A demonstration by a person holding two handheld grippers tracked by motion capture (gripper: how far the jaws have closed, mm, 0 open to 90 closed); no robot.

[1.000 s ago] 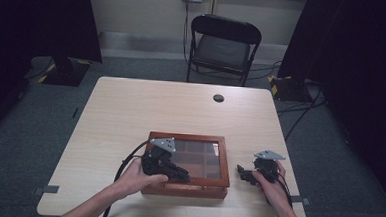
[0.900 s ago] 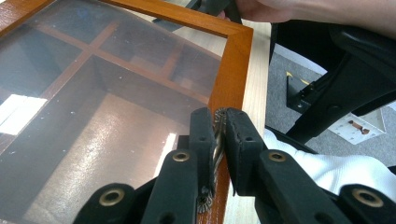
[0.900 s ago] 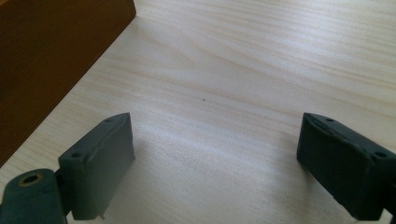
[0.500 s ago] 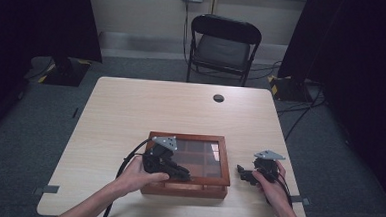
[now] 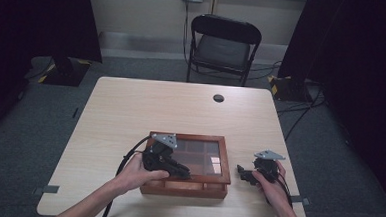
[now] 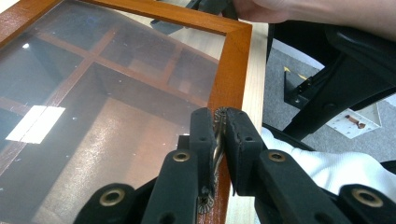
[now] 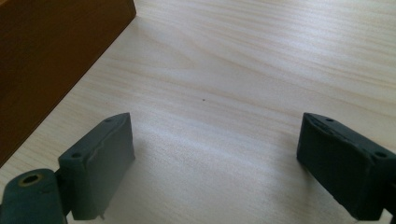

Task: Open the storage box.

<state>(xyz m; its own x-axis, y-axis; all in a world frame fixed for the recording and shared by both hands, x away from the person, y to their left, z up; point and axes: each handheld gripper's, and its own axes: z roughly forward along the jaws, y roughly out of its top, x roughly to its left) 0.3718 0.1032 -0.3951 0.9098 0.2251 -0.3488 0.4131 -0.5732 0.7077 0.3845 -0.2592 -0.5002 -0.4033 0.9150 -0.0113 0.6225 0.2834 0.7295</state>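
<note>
Wooden display box [image 5: 188, 165], glass lid [image 6: 93, 93] shut, lies flat at table's near edge, centre-right. Dark compartments show through the glass. Small brass latch [image 6: 215, 140] on front frame.

My left gripper [image 5: 185, 174] sits low in my left hand [image 5: 136, 171], angled toward the right and slightly away from me, and in the left gripper view its two black jaws [image 6: 217, 140] are pinched nearly together on a thin brass clasp [image 6: 217, 154]. My right gripper [image 5: 241, 172] lies low in my right hand [image 5: 271, 181], pointing left, and in the right gripper view its jaws stand wide apart with nothing between them. Both forearms come in from the near edge, well apart from each other.
</note>
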